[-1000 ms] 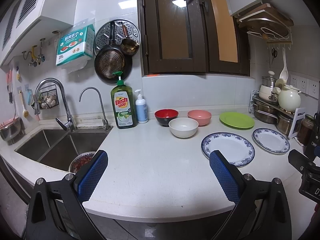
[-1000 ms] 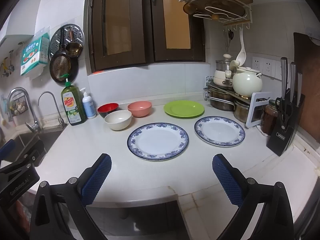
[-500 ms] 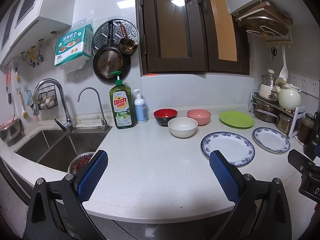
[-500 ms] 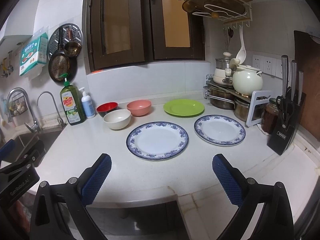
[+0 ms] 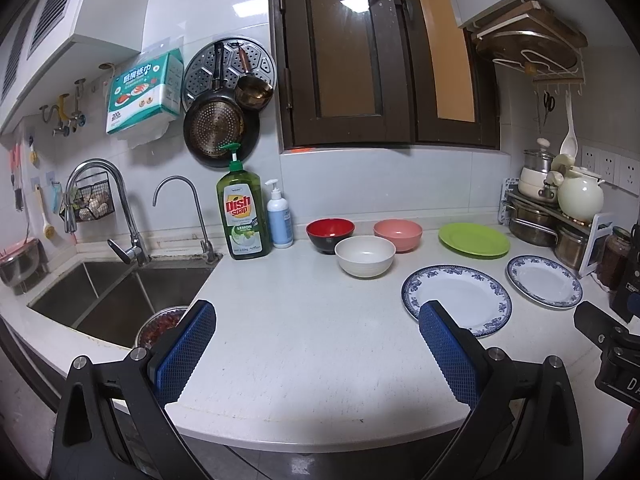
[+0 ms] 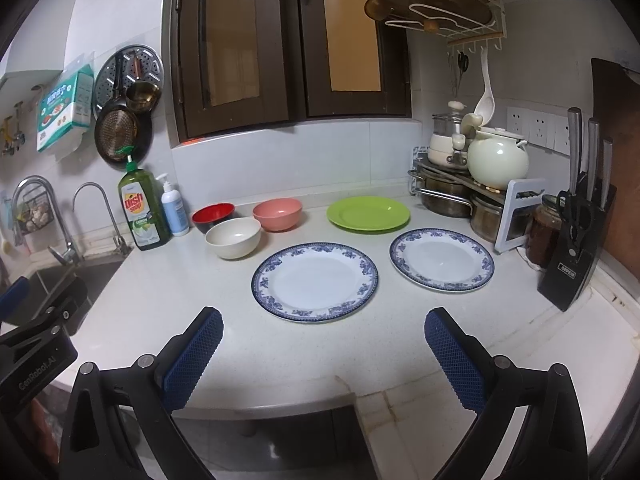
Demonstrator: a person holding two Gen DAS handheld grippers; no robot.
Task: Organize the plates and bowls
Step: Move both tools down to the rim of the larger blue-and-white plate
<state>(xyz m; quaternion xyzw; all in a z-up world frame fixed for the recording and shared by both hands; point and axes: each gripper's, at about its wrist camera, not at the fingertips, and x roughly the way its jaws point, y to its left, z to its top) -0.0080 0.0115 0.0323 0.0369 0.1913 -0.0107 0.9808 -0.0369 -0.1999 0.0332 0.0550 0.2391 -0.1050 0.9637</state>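
On the white counter [image 6: 168,280] lie a large blue-rimmed plate [image 6: 315,280] [image 5: 456,298], a smaller blue-rimmed plate [image 6: 441,259] [image 5: 544,281] to its right, and a green plate [image 6: 368,214] [image 5: 474,239] behind them. A white bowl [image 6: 233,237] [image 5: 365,255], a pink bowl [image 6: 277,213] [image 5: 398,234] and a red-and-black bowl [image 6: 213,216] [image 5: 330,234] stand in a cluster to the left. My left gripper [image 5: 316,346] and right gripper [image 6: 323,350] are both open and empty, held at the counter's front edge, well short of the dishes.
A double sink [image 5: 104,296] with two taps lies at the left, a dish soap bottle [image 5: 242,210] and a pump bottle [image 5: 279,216] behind it. A pot rack [image 6: 460,192] with a kettle and a knife block [image 6: 576,256] stand at the right. Pans hang on the wall.
Both views have shifted only slightly. Nothing on the counter has moved, and both grippers stay open.
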